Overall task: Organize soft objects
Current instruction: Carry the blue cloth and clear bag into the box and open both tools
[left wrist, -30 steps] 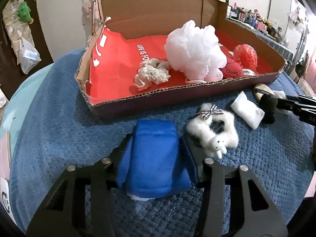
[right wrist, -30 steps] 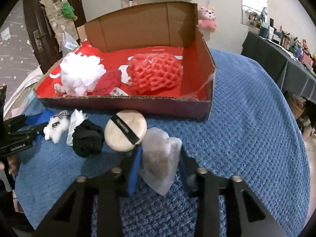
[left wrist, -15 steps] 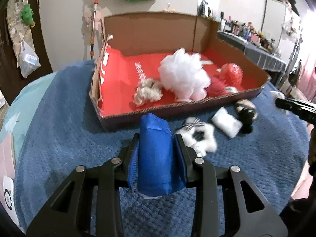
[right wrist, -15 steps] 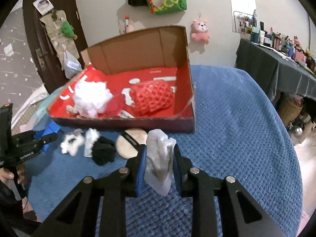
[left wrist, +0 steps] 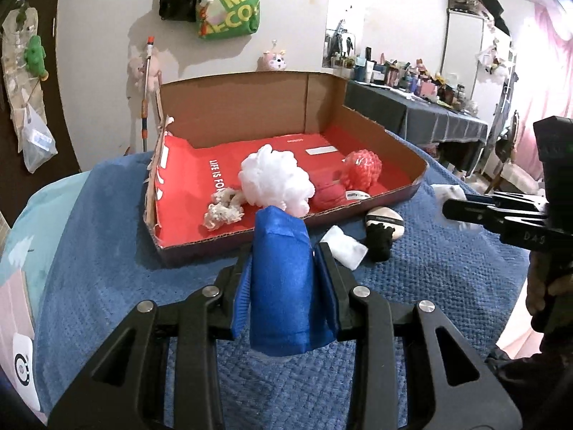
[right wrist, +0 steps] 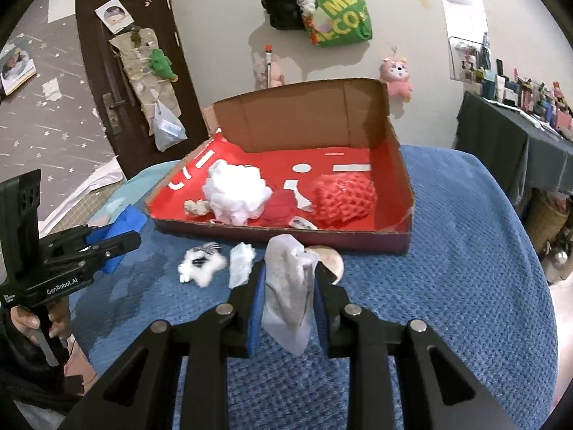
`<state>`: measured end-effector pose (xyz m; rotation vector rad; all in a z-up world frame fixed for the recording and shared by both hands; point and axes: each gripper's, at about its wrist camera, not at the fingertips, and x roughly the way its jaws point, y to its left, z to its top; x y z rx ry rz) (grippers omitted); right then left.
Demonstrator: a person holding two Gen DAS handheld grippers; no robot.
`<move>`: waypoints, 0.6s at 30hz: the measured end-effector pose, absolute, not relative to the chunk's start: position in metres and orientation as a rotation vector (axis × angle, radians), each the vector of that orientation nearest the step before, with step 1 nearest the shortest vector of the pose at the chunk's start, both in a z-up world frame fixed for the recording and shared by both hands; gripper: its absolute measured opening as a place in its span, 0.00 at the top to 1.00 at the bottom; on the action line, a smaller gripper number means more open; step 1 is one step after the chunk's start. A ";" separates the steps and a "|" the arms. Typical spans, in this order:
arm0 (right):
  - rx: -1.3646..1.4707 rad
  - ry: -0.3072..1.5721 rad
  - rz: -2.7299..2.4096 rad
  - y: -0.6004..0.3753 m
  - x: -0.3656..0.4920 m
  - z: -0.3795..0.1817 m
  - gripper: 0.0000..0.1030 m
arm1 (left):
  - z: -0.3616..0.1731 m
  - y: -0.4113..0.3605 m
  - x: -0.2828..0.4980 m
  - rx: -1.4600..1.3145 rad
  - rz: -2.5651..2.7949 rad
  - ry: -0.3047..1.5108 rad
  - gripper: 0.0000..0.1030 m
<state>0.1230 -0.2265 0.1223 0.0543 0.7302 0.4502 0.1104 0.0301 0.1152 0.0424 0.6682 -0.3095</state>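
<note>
My left gripper [left wrist: 284, 268] is shut on a blue soft pad [left wrist: 283, 279] and holds it above the blue blanket, in front of the cardboard box [left wrist: 250, 114]. My right gripper [right wrist: 288, 286] is shut on a white mesh pouch [right wrist: 290, 294], lifted in front of the box [right wrist: 301, 107]. The red-lined box holds a white bath pouf [left wrist: 274, 182], a red mesh sponge [right wrist: 343, 197], a dark red item and a small rope knot [left wrist: 222, 211]. On the blanket lie a fluffy white bunny scrunchie [right wrist: 200, 267], a white packet [left wrist: 343, 251], a black scrunchie [left wrist: 381, 243] and a round powder puff [left wrist: 385, 218].
The blue blanket [right wrist: 465, 286] covers a round surface that drops off at the right and front. A dark-clothed table with bottles [left wrist: 412, 107] stands to the right. A door [right wrist: 136, 89] and hanging bags [right wrist: 336, 10] are on the wall behind.
Both grippers closed on their objects and lifted them off the blanket, rising and pulling back from the box. The bunny scrunchie stays on the blanket.
</note>
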 end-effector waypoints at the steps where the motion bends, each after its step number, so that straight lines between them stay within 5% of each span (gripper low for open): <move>1: 0.055 0.728 0.454 -0.226 0.123 0.123 0.74 | 0.116 0.030 0.110 0.042 -0.310 0.668 0.69; 18: 0.024 0.698 0.510 -0.195 0.208 0.158 0.74 | 0.159 0.043 0.216 0.098 -0.256 0.656 0.69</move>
